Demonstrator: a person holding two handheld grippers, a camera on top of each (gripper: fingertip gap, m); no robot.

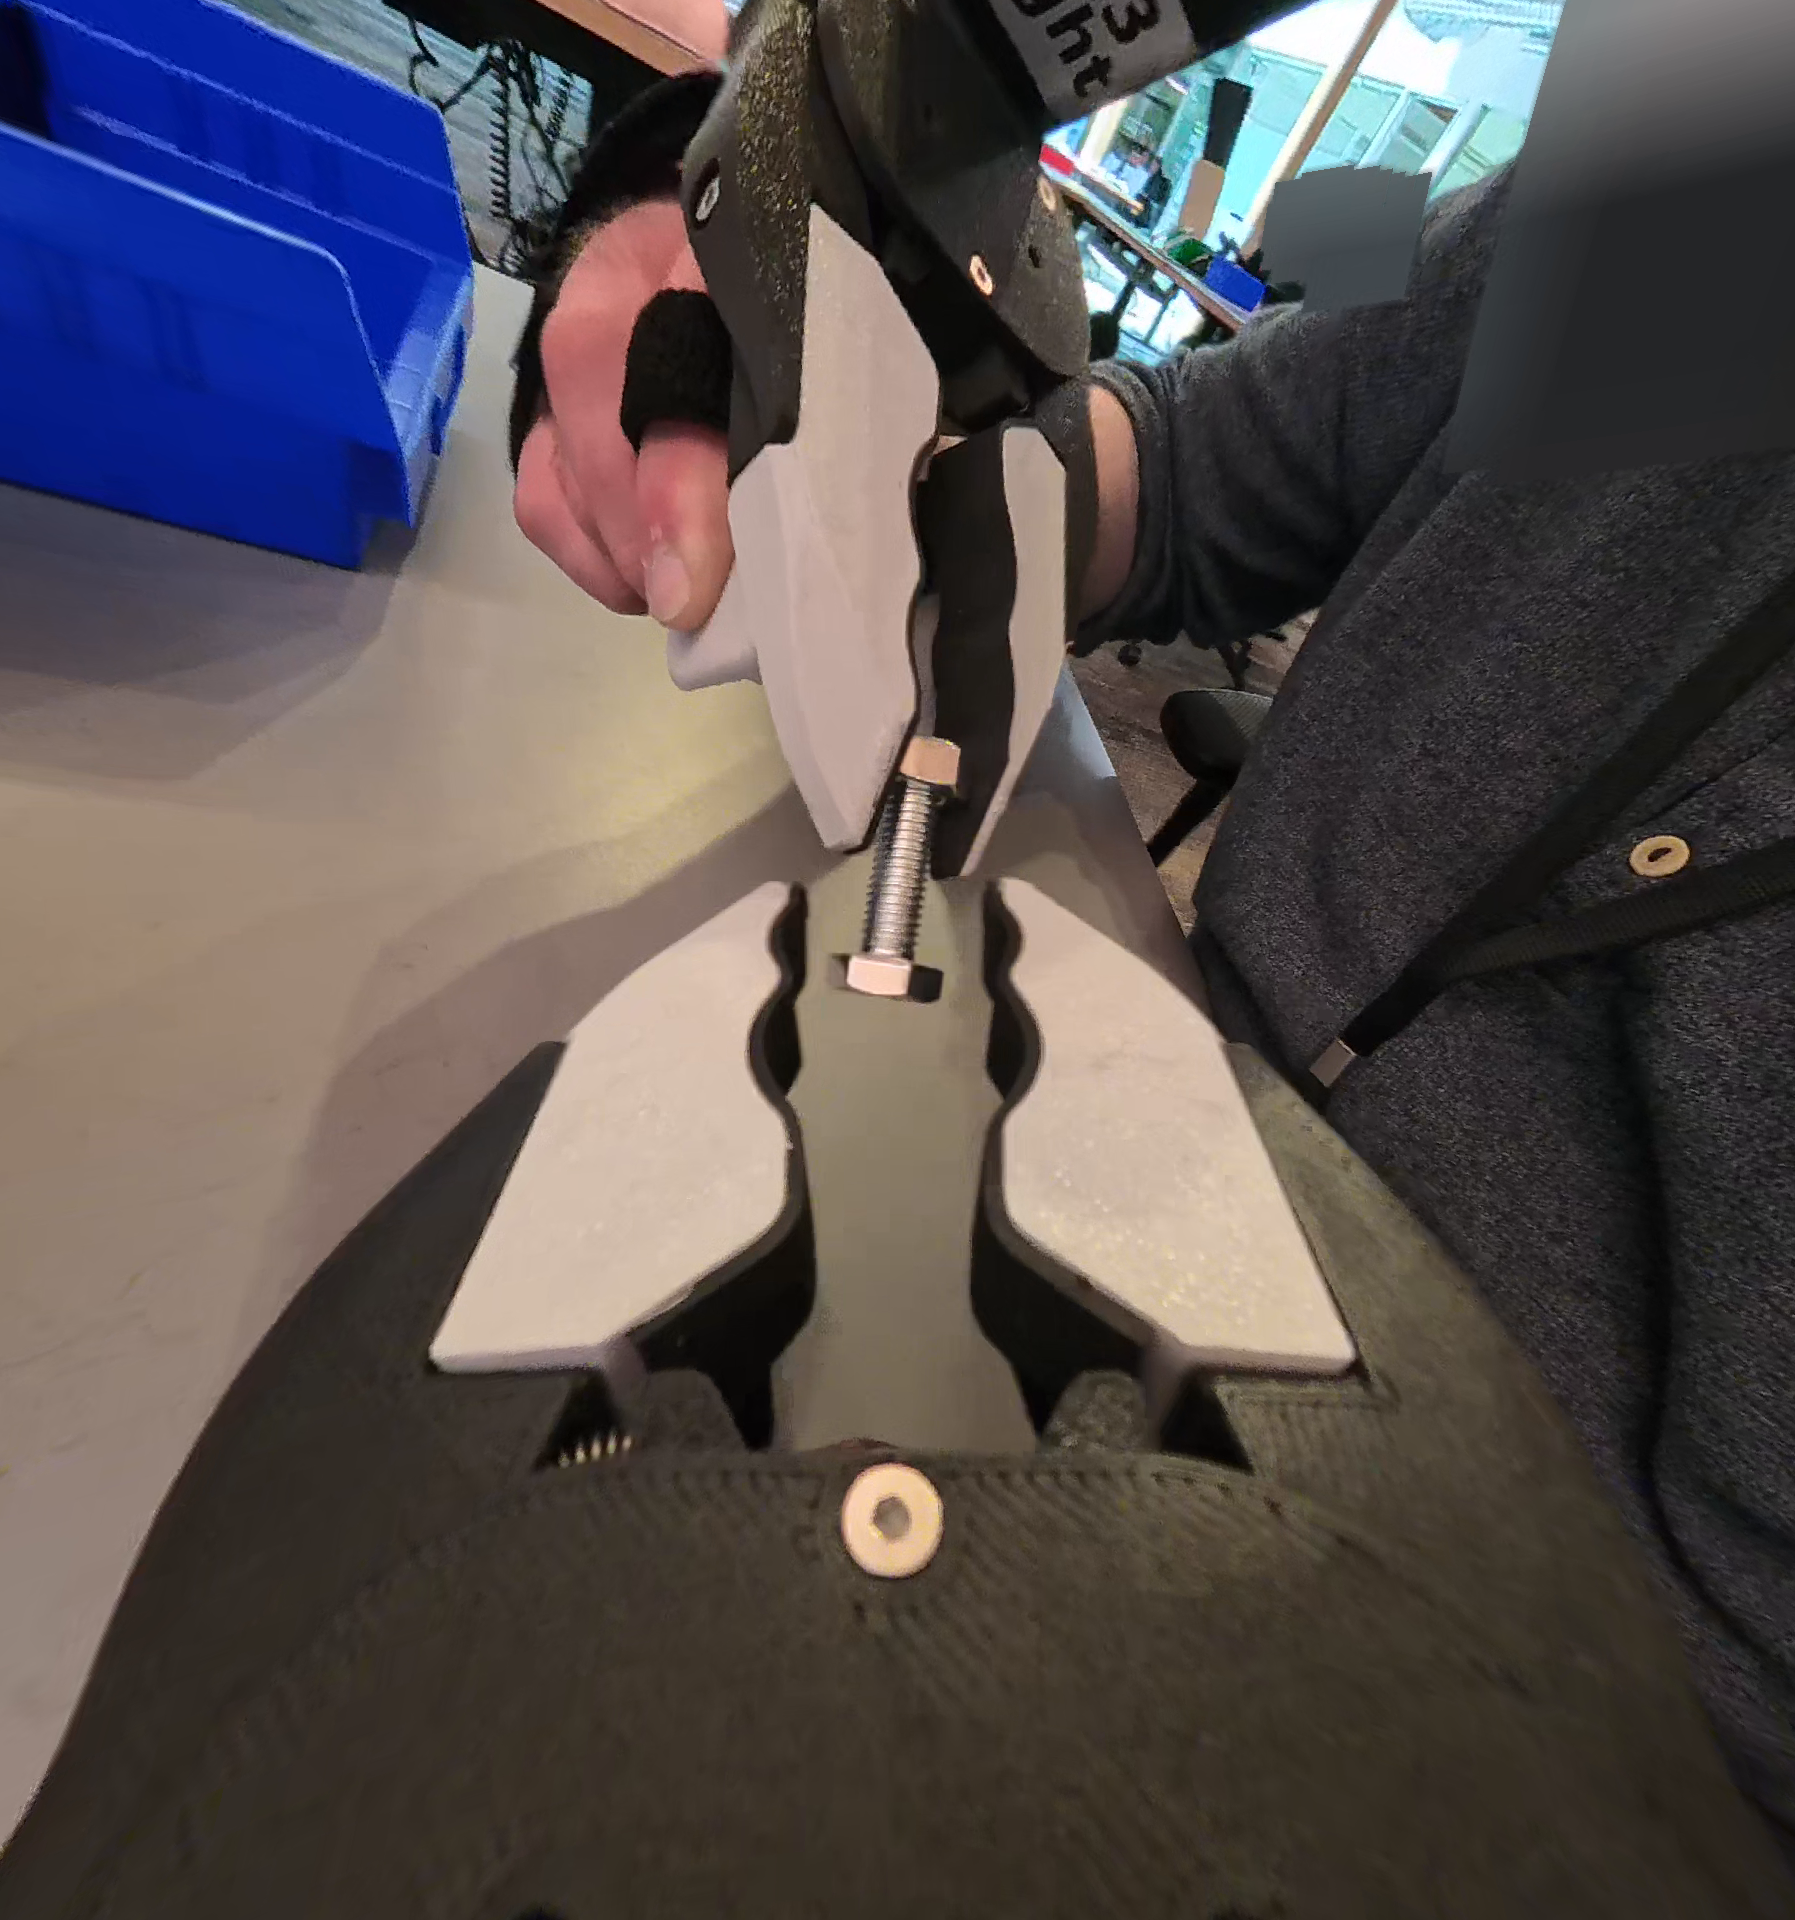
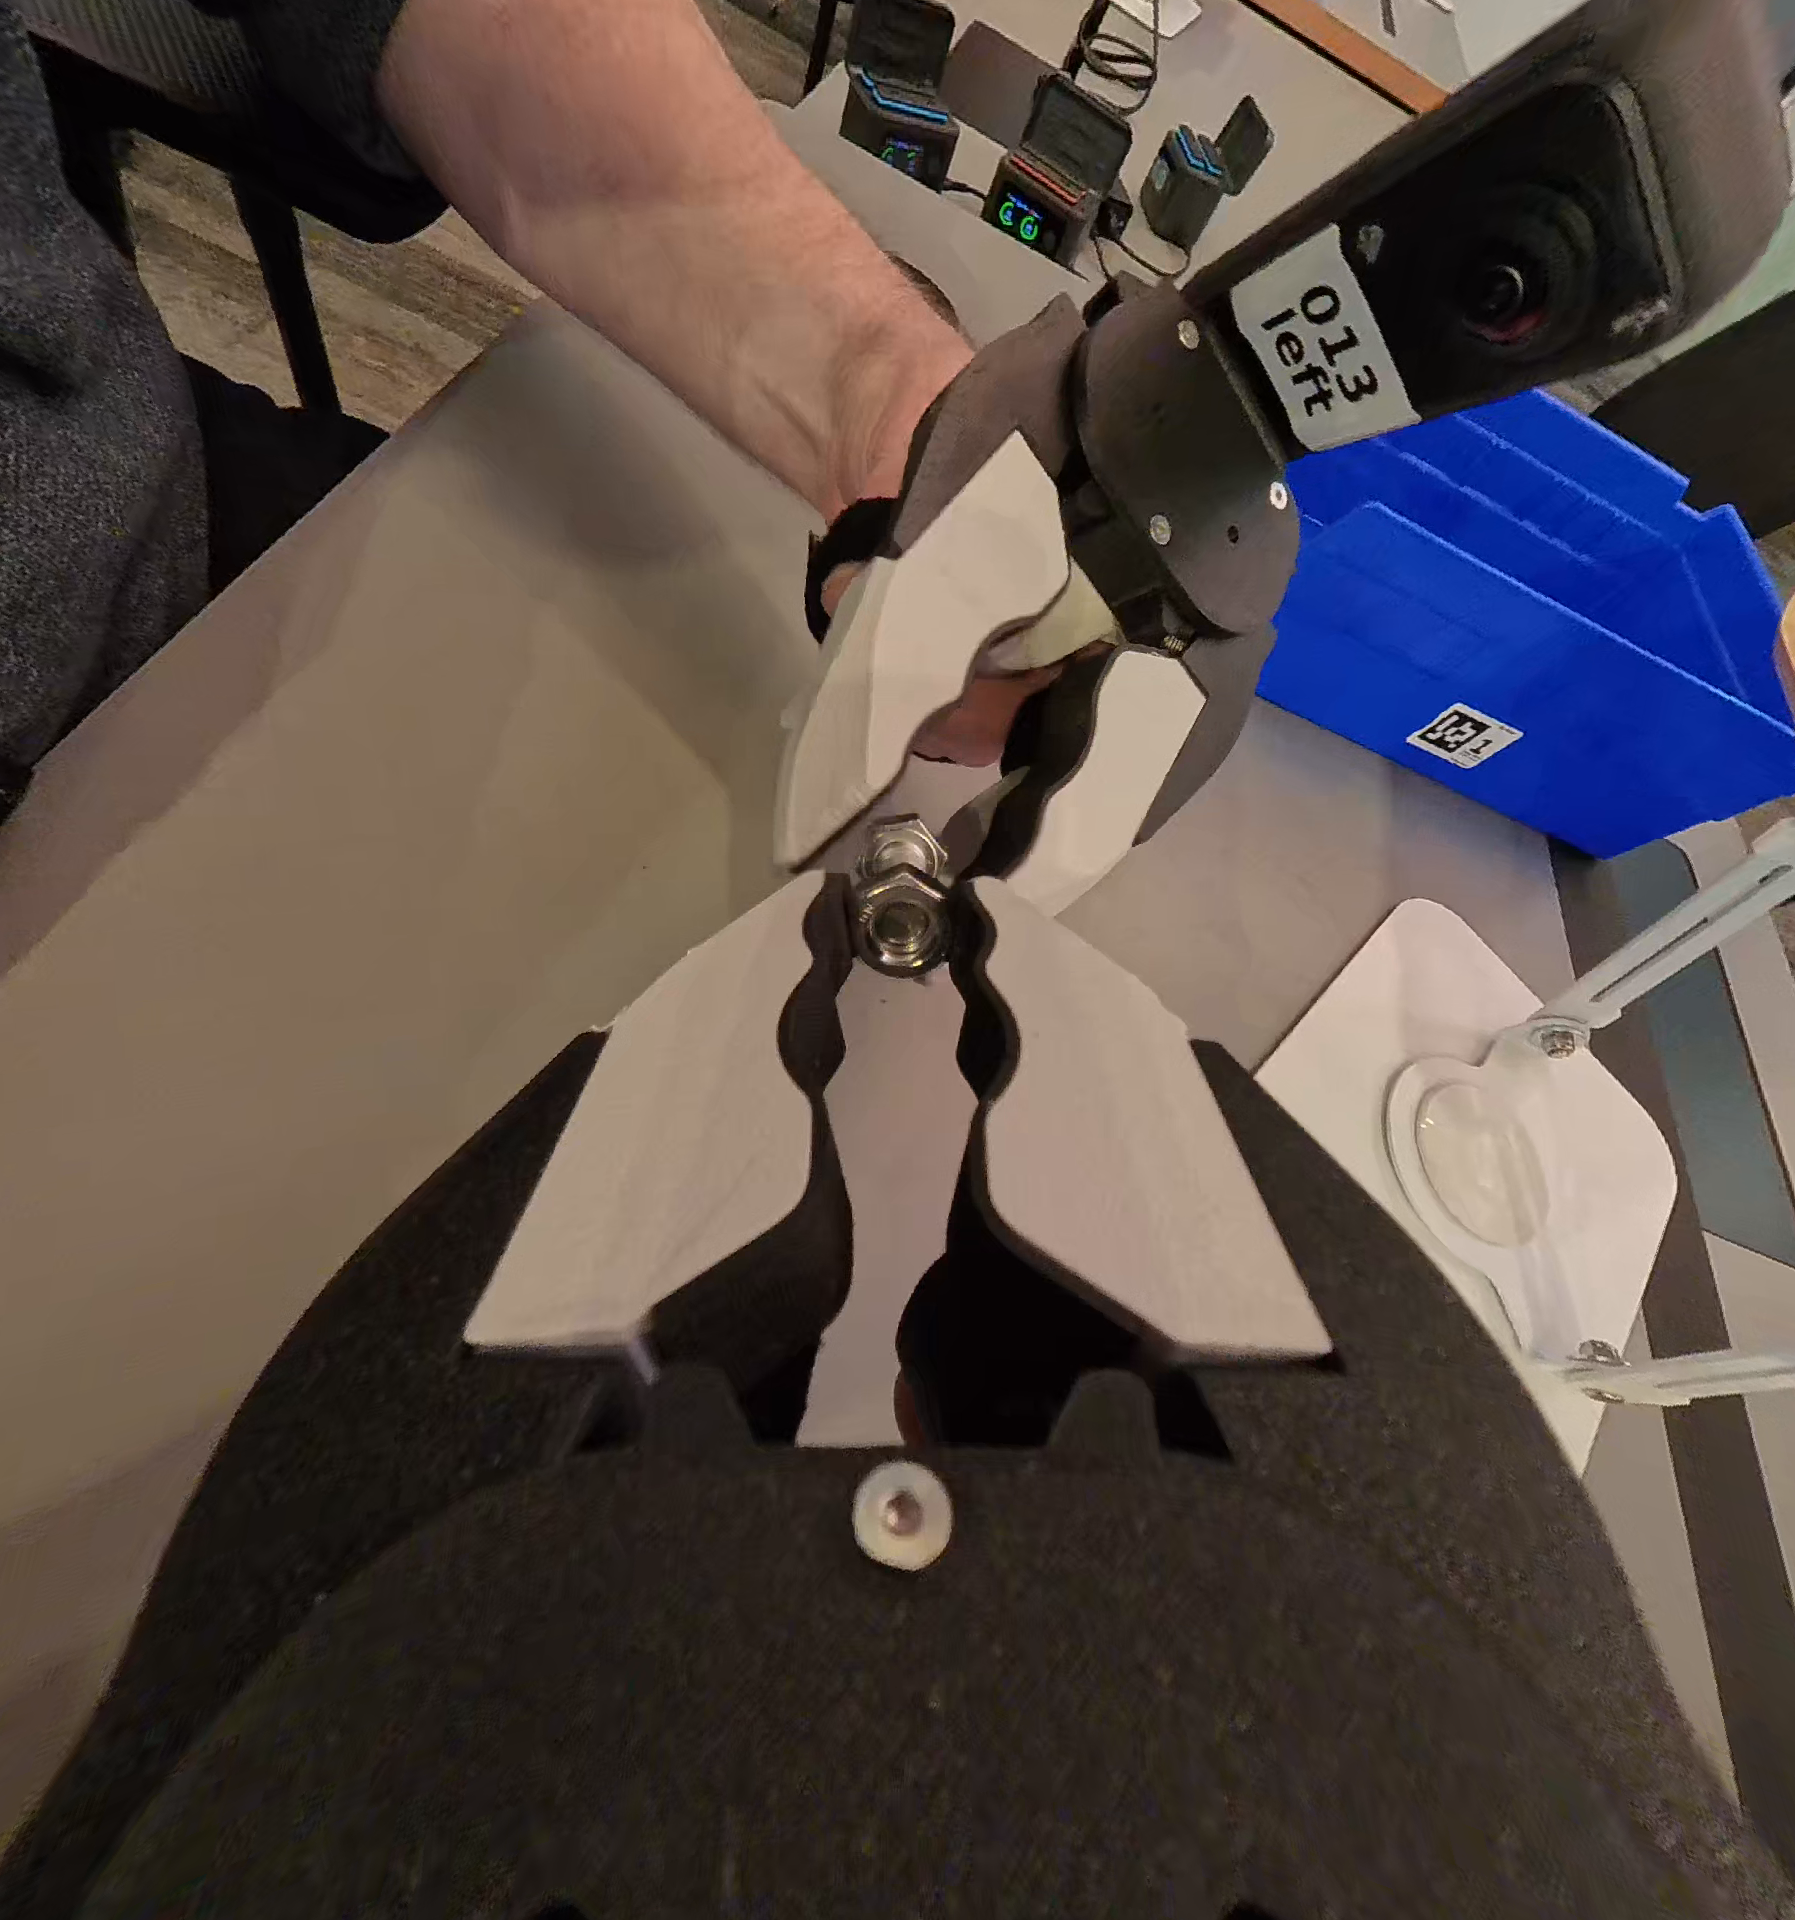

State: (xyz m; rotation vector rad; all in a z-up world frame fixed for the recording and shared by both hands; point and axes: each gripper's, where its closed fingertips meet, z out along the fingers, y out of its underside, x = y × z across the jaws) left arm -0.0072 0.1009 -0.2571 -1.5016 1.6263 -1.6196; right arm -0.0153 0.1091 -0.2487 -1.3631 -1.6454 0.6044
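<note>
Over the grey table, right hand-held gripper angled down, clamping a nutted bolt; left hand-held gripper open around its head.

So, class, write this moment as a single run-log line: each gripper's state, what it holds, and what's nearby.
right gripper: shut on nut of bolt | left gripper: open, bolt head between fingers, untouched | nearby: blue bin, grey table
</note>
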